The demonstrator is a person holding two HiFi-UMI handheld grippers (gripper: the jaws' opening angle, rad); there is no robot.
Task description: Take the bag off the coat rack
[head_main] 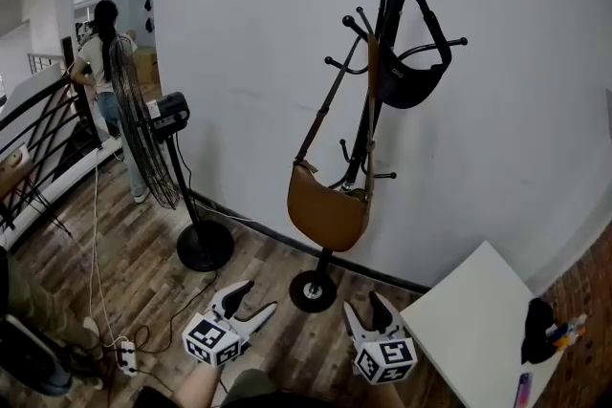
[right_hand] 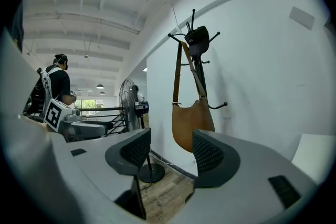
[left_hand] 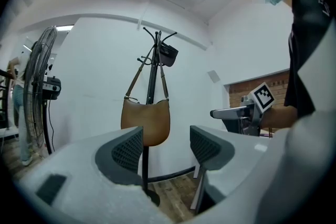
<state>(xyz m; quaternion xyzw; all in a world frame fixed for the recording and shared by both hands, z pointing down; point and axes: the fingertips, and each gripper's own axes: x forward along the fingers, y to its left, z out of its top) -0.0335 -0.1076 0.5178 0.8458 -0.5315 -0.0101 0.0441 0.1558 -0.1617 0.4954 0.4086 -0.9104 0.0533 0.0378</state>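
A black coat rack (head_main: 381, 72) stands against the white wall. A brown shoulder bag (head_main: 328, 205) hangs from it by a long strap, and a small black bag (head_main: 409, 76) hangs higher up. The brown bag (left_hand: 145, 119) also shows in the left gripper view, and the brown bag (right_hand: 192, 123) in the right gripper view, some way ahead of the jaws. My left gripper (head_main: 253, 299) and right gripper (head_main: 366, 308) are held low near the rack's base (head_main: 313, 290), both open with nothing between the jaws.
A standing fan (head_main: 153, 134) on a round base is left of the rack, its cable running to a power strip (head_main: 122, 356). A white table (head_main: 483, 325) with small items is at the lower right. A person (head_main: 100, 62) stands by a railing (head_main: 38, 143) at far left.
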